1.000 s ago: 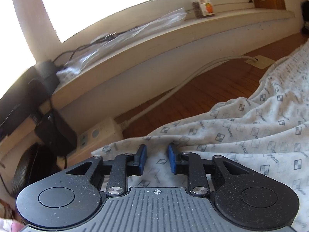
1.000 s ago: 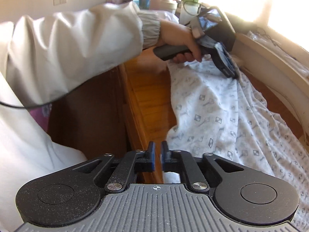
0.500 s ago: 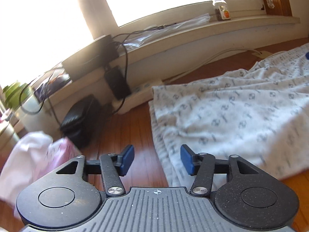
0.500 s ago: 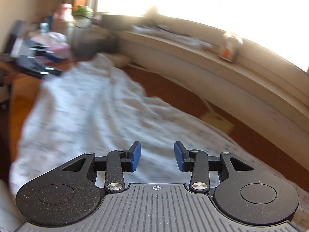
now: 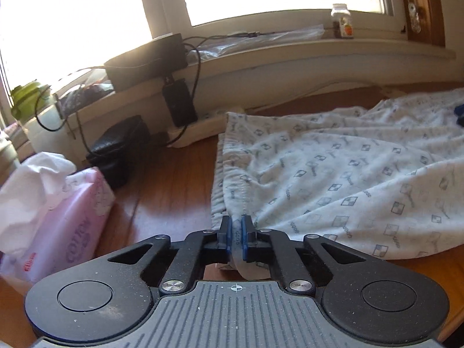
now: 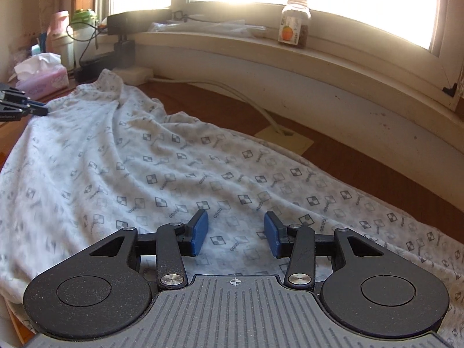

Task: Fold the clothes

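A pair of white patterned pajama pants (image 5: 333,174) lies spread along the wooden table (image 5: 174,185). My left gripper (image 5: 237,232) is shut on the near corner of its elastic waistband. In the right wrist view the pants (image 6: 174,174) stretch from the waistband at far left to the legs at right. My right gripper (image 6: 236,233) is open, with its blue pads hovering just over the cloth near the leg end. My left gripper (image 6: 32,109) shows at the far left of that view, pinching the waistband.
A pink tissue pack (image 5: 69,220) sits left of the waistband. A power strip (image 5: 200,127), black adapters and cables lie along the window ledge (image 6: 319,58). A jar (image 6: 294,21) stands on the sill. Bottles (image 6: 75,37) stand at the far left.
My left gripper moved to the waistband corner and closed on it. My right gripper opened wider and steadied low over the leg end of the pants.
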